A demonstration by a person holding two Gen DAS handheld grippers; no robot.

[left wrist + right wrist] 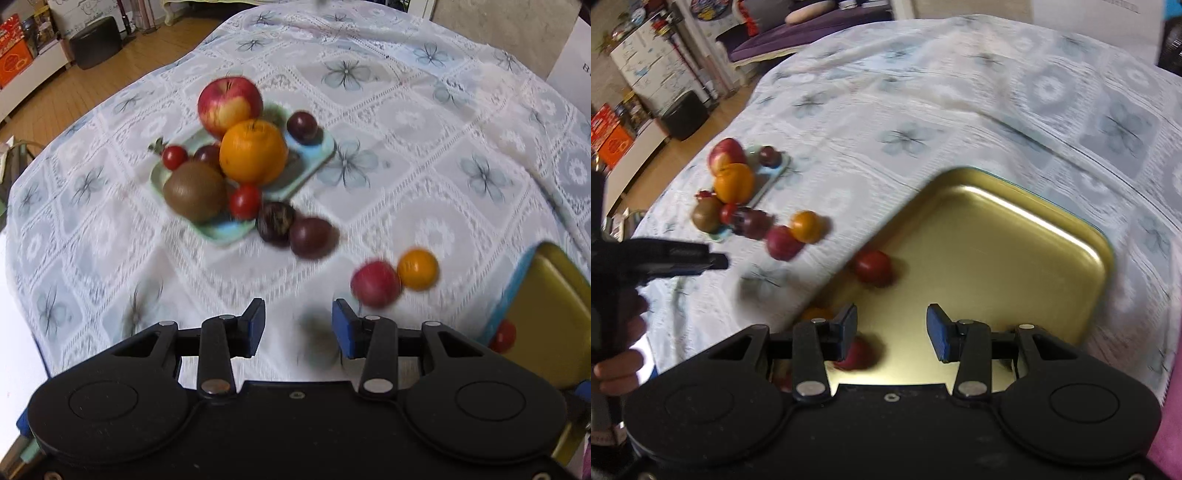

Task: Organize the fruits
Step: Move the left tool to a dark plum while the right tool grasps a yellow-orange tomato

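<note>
You held the left gripper [298,328] with its jaws apart and empty over the lace tablecloth [406,122], just short of the red plum [375,283] and small orange fruit [417,268] lying loose between the pale green plate [314,153] and the gold tray [1015,258]; you probably meant to take one. The right gripper [891,332] hung over the gold tray, jaws apart, nothing between them. The tray held a few small red fruits [873,267] at its near-left side. The plate carried an apple [229,105], orange [253,151], kiwi [195,190] and small tomatoes.
</note>
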